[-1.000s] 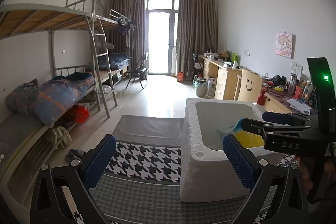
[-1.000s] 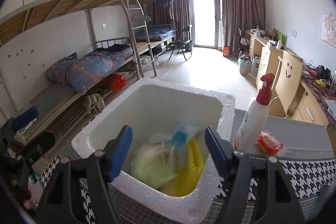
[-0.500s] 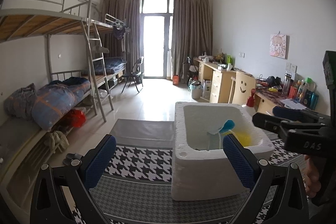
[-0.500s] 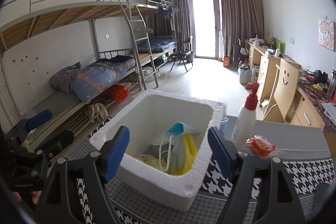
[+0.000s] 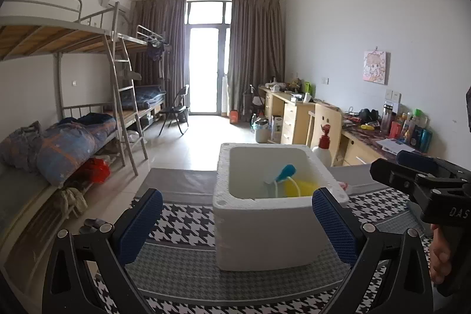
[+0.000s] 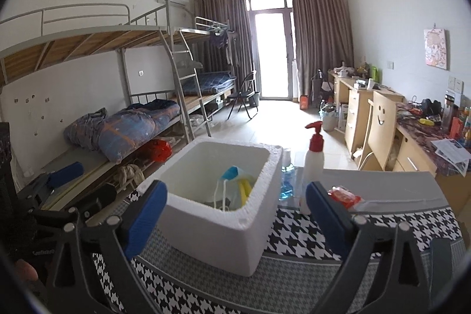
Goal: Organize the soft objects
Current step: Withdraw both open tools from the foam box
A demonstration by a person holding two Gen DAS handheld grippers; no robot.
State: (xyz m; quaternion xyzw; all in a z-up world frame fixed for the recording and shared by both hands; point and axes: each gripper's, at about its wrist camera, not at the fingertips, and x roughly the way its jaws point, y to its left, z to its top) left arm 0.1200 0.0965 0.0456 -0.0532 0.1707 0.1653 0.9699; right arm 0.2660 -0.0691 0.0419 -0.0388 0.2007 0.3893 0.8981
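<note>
While both grippers hang short of it, the white foam box (image 5: 265, 228) fills the lower centre of each view, sitting on a cloth (image 6: 294, 278) printed in black-and-white houndstooth with finer grey check bands. Its walls are thick, grainy and round-cornered, and the near wall hides most of the inside. Over that rim, the soft things (image 6: 232, 184) lie piled at the bottom: a floppy yellow piece, pale thin fabric with white cord loops, and a small turquoise tip on top.

In the lower part of the left wrist view, the left gripper (image 5: 235, 222) is spread wide and empty, its 2 blue ribbed pads flanking the box without touching it. The right gripper (image 6: 235, 217), low in the right wrist view, is likewise parted and holds nothing, its pads either side of the box's near corner. Each tool also shows in the other's view, black and angular, at the frame edge.

Just right of the box in the right wrist view stand a white pump bottle (image 6: 313, 167) with a red head and, behind it, a clear bottle of blue liquid (image 6: 286, 178); a crinkled red packet (image 6: 344, 196) lies beside them, partly behind the right-hand pad. On the left of both frames run metal bunk beds (image 6: 132, 55) with rolled blue bedding, and wooden desks (image 6: 353, 108) line the right wall. Brown curtains frame a bright glass door at upper centre.
</note>
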